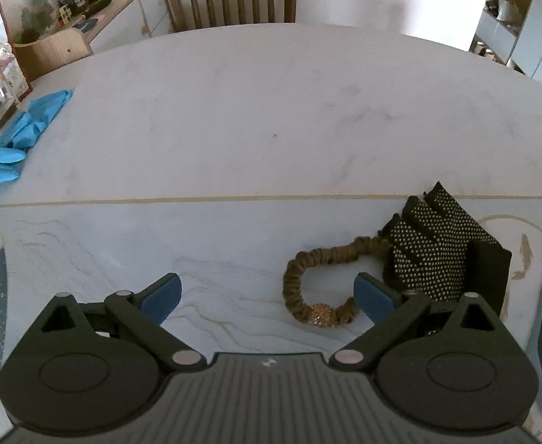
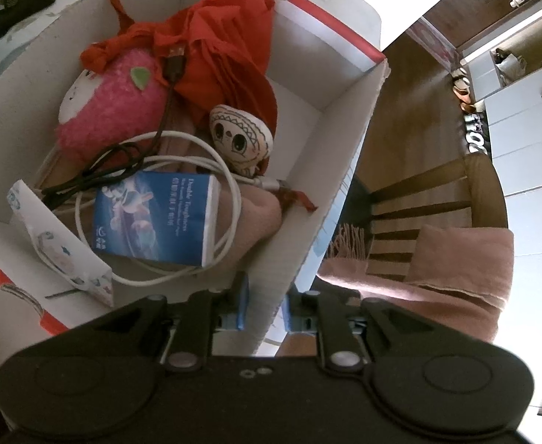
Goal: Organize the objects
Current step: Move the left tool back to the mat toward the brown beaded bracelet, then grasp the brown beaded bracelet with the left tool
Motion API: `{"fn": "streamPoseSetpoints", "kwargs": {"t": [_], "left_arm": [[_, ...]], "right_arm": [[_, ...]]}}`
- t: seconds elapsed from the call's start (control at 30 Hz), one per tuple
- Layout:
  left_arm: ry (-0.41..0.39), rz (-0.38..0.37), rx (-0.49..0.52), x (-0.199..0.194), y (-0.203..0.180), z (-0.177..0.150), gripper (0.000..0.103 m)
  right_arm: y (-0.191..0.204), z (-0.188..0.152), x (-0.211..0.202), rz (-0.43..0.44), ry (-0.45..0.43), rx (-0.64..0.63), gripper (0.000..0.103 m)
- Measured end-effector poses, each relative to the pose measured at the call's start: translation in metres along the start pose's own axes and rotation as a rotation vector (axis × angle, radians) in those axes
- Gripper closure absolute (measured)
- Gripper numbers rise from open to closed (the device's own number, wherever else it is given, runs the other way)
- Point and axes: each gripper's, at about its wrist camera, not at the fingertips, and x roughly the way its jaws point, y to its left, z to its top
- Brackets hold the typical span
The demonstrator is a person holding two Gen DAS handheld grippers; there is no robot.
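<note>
Hovering over marble table (image 1: 234, 111), L gripper (image 1: 267, 298) w/ jaws spread wide, nothing between; brown hair tie w/ black dotted bow (image 1: 382, 270) lying just beside its rt fingertip (image 1: 372, 294). Pinching near wall of white box (image 2: 330, 155), R gripper (image 2: 265, 309); plush, cables, tissue pack inside.

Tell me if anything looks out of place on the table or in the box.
The hair tie with its black dotted bow lies alone on the table, outside the box. Blue gloves sit crumpled at the table's left edge. The box's contents are jumbled, cables tangled.
</note>
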Motion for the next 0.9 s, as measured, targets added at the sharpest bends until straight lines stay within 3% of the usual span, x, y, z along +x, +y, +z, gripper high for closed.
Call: {"fn": "streamPoseSetpoints", "kwargs": {"t": [0.07, 0.13, 0.5, 0.67, 0.9], "left_arm": [[0.001, -0.006, 0.004, 0.001, -0.001, 0.001, 0.018], [0.007, -0.015, 0.014, 0.003, -0.003, 0.002, 0.041], [0.044, -0.081, 0.024, 0.008, -0.003, 0.004, 0.091], [0.024, -0.077, 0.024, -0.005, -0.005, 0.001, 0.095], [-0.039, -0.122, 0.023, -0.055, -0.009, -0.01, 0.096]], "right_arm": [[0.001, 0.001, 0.0, -0.001, 0.002, 0.001, 0.086], [0.001, 0.002, 0.0, -0.001, 0.004, 0.003, 0.085], [-0.001, 0.0, 0.0, -0.004, -0.001, -0.002, 0.085], [0.0, -0.001, -0.001, -0.008, -0.011, -0.012, 0.085], [0.001, -0.006, -0.002, -0.003, -0.031, -0.028, 0.085]]}}
